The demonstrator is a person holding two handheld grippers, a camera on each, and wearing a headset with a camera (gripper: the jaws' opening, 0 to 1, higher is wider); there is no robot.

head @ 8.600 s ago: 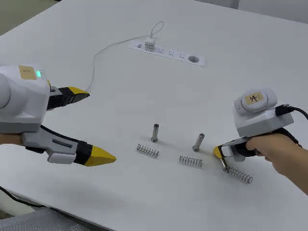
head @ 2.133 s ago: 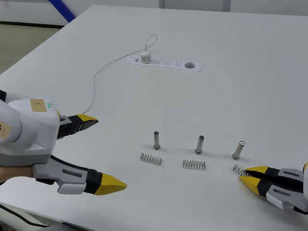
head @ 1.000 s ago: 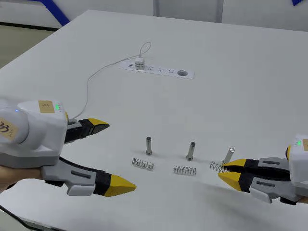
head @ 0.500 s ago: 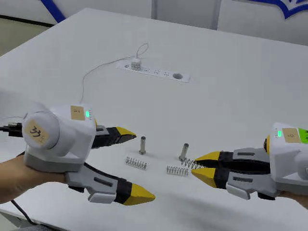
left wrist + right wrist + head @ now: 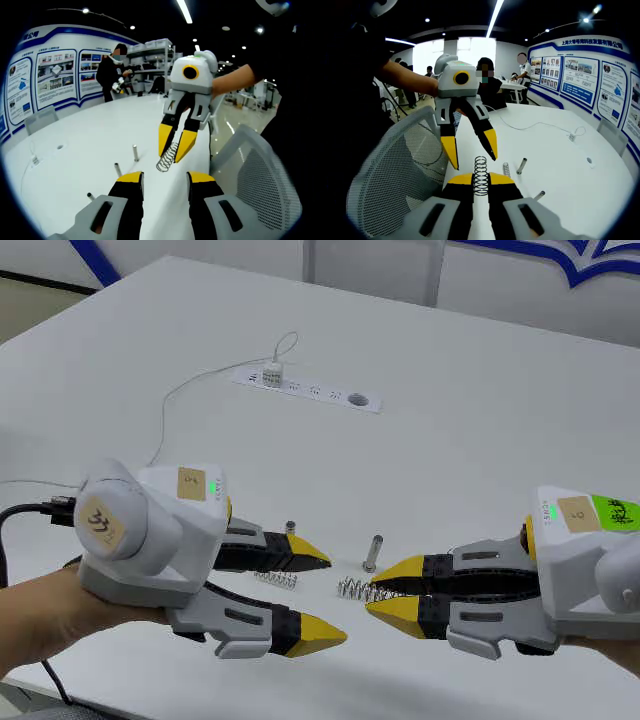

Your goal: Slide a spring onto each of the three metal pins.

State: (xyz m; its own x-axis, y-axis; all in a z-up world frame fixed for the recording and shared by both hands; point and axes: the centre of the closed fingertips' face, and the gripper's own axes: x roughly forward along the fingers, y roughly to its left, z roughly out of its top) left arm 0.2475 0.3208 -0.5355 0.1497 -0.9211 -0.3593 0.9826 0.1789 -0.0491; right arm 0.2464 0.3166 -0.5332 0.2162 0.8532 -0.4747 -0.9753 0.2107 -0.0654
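Update: the held spring (image 5: 480, 172) is off the counter (image 5: 450, 440) now. A couple of seconds ago my right gripper (image 5: 372, 593) was just nosing up to it beside the third pin (image 5: 135, 152); since then I've pinched it and carried it left, into the air between both tools. The right jaws are closed down to the wire's width, clamping the coil at its lower end, so most of it stands free above the tips. My left gripper (image 5: 337, 600) has swung in to face it, jaws spread wide, nothing in them. So the pick is done, but no pin is loaded yet. The left pin (image 5: 290, 528) and middle pin (image 5: 373, 552) stand upright and bare, as does the third. The left spring (image 5: 275, 580) and middle spring (image 5: 352, 587) lie flat in front of them. Materials: thin bright steel wire, open coils, likely floppy when held at one end. The pins are plain grey metal cylinders, smooth, on a matte white top, so nothing braces them sideways. Probably a handoff or straightening before threading.
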